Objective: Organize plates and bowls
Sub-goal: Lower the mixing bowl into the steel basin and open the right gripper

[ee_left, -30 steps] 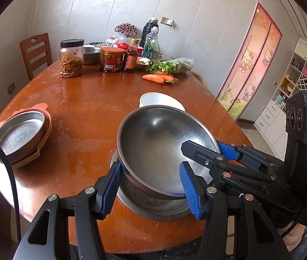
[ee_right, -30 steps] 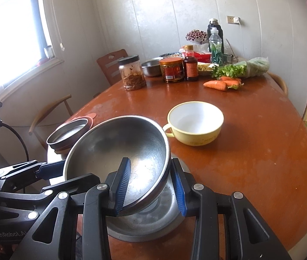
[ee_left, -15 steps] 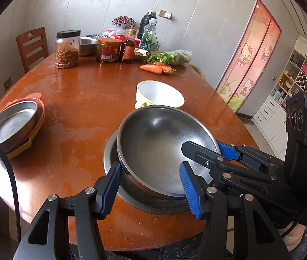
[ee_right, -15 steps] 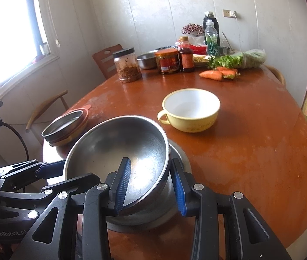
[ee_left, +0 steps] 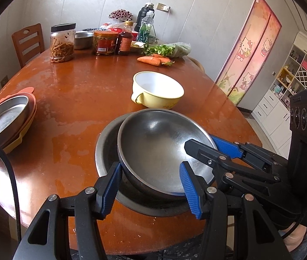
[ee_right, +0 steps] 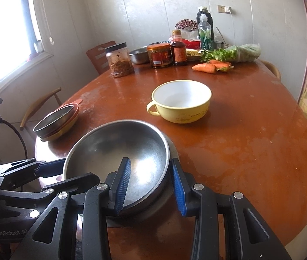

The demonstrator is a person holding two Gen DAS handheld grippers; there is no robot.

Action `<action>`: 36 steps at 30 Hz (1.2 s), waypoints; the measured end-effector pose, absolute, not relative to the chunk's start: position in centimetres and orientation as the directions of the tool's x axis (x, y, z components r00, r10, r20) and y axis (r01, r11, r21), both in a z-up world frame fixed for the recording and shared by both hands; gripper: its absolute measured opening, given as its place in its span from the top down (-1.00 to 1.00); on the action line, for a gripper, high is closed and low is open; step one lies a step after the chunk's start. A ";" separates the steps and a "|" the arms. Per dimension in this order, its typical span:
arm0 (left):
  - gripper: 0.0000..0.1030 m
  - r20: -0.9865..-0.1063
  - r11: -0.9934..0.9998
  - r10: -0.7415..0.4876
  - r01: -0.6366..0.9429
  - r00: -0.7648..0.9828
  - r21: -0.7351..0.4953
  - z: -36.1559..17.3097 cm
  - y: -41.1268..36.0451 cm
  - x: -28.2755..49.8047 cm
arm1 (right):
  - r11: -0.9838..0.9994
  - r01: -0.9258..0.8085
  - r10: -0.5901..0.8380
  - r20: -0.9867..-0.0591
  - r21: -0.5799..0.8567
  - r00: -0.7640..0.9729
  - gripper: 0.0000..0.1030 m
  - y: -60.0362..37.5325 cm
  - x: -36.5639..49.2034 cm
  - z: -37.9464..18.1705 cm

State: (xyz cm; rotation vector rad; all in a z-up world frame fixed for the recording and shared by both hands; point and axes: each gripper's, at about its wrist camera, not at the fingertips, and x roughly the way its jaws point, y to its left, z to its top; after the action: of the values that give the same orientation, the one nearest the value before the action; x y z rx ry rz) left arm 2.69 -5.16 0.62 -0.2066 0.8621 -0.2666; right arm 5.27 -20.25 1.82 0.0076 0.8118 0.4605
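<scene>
Left jaws: the left gripper (ee_left: 150, 189) has a medium gap; one blue pad lies against the outer wall of the steel bowl (ee_left: 160, 151) and the other inside it, so the near rim is clamped between them.
Right jaws: the right gripper (ee_right: 151, 186) is closed down on the same bowl; one pad is inside the rim and the other outside, at 3 o'clock on the bowl as the left camera sees it.
Steel bowl: tilted and held from both sides, its low edge inside a wider steel dish (ee_left: 105, 151) on the near part of the table (ee_left: 77, 91); whether the two touch I cannot tell.
Plate stack: at 9 o'clock in the left view, a shallow steel pan (ee_left: 6, 117) nested on an orange plate and a yellow one, well apart from the bowl.
Chair: wooden chair (ee_left: 28, 41) at 10 o'clock, behind the table.
Jars: a dark-lidded jar (ee_left: 62, 43), a red-labelled jar (ee_left: 104, 43) and a sauce bottle (ee_left: 125, 41) in a row at 11 to 12 o'clock along the far edge.
Yellow bowl: handled yellow bowl (ee_left: 160, 93), white inside, empty and upright, just beyond the steel bowl at 12 o'clock.
Carrots: carrots (ee_left: 151, 60) beside bagged greens (ee_left: 166, 49), at 12 to 1 o'clock.
Curtain: cartoon-cat curtain (ee_left: 249, 49) at 2 o'clock.
</scene>
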 end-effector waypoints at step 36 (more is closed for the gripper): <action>-0.07 -0.686 0.933 -0.345 0.153 0.641 -0.326 0.4 -3.5 2.7 | 0.901 -0.403 0.398 -0.673 0.159 0.624 0.13 -19.5 5.3 1.7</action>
State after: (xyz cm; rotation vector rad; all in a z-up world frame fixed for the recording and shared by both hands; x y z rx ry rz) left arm 2.74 -3.55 0.39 -0.2483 0.8298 -0.2870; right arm 5.33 -19.48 1.73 -0.0070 0.7707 0.4594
